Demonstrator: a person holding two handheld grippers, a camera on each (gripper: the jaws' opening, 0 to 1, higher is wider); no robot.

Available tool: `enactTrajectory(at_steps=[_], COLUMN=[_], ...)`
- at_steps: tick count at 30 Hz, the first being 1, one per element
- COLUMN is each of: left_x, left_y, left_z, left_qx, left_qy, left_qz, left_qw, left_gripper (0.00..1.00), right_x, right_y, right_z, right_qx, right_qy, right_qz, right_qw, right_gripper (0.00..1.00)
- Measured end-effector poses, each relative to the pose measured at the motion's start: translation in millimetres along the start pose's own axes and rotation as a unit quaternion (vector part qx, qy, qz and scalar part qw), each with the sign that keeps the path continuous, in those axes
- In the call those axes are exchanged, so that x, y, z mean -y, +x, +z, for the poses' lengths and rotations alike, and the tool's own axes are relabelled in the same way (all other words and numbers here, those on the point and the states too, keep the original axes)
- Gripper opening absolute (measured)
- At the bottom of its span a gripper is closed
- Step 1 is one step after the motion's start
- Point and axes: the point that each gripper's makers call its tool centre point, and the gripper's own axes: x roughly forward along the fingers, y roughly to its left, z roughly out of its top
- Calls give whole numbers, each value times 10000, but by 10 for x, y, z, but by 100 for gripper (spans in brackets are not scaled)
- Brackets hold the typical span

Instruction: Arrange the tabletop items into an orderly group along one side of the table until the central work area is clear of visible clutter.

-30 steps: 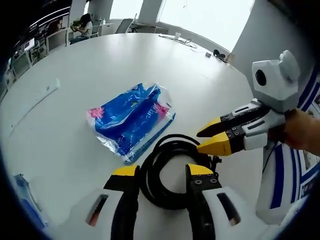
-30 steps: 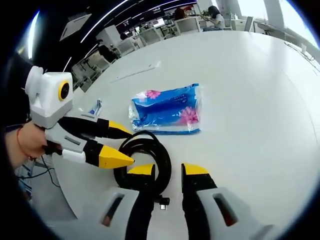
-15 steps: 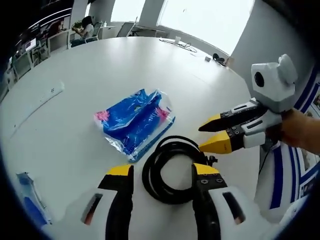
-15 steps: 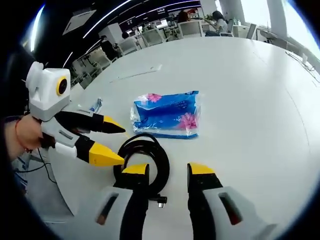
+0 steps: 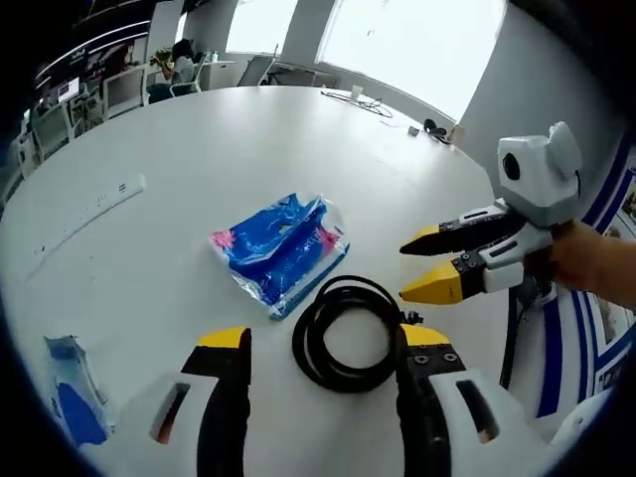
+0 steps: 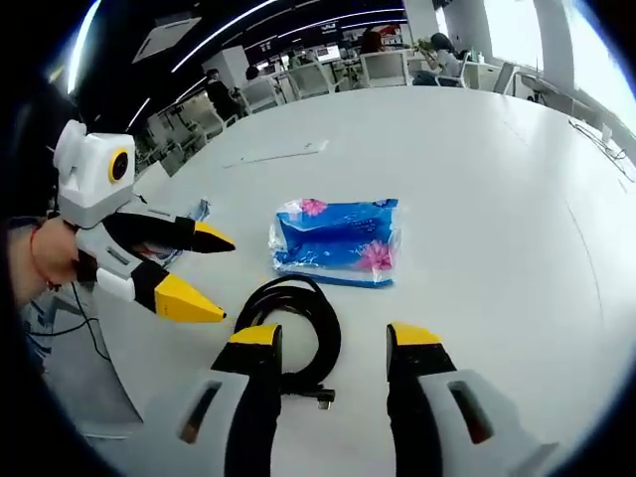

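A coil of black cable (image 5: 350, 287) lies on the white round table (image 5: 199, 139), just ahead of my left gripper (image 5: 323, 341), which is open and holds nothing. A blue tissue pack (image 5: 281, 248) with pink flowers lies beyond the coil. My right gripper (image 5: 427, 266) comes in from the right, open, its tips just right of the coil. In the right gripper view the cable coil (image 6: 295, 287) sits in front of the open right gripper (image 6: 335, 338), the tissue pack (image 6: 340, 240) behind it, and the left gripper (image 6: 212, 278) stands open at the coil's left.
A small blue packet (image 5: 75, 402) lies near the table edge at the left, also the packet (image 6: 194, 212) past the left gripper. A long white strip (image 5: 89, 209) lies farther out. Cables (image 5: 363, 97) rest at the far rim. Chairs and desks (image 6: 328, 75) stand beyond the table.
Both grippers have drawn back from the cable coil, which now lies ahead of the jaws instead of between them. The coil and the tissue pack stay on the table.
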Motion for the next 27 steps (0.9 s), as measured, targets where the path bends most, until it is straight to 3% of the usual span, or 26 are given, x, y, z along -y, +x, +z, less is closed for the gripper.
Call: enactTrajectory(at_steps=[11, 27], left_x=[-102, -227], left_y=[-258, -784], left_z=[-46, -86], left_qx=[173, 510], left_qy=[-100, -270], left_qz=[78, 286], left_qw=[9998, 9979], left_gripper=[65, 76], right_x=[-150, -457], right_y=[-56, -185], right_z=[126, 367], right_qx=[142, 407], right_qy=[-411, -605], right_qz=[-4, 157], right_qw=[9991, 9972], right_gripper=[45, 49])
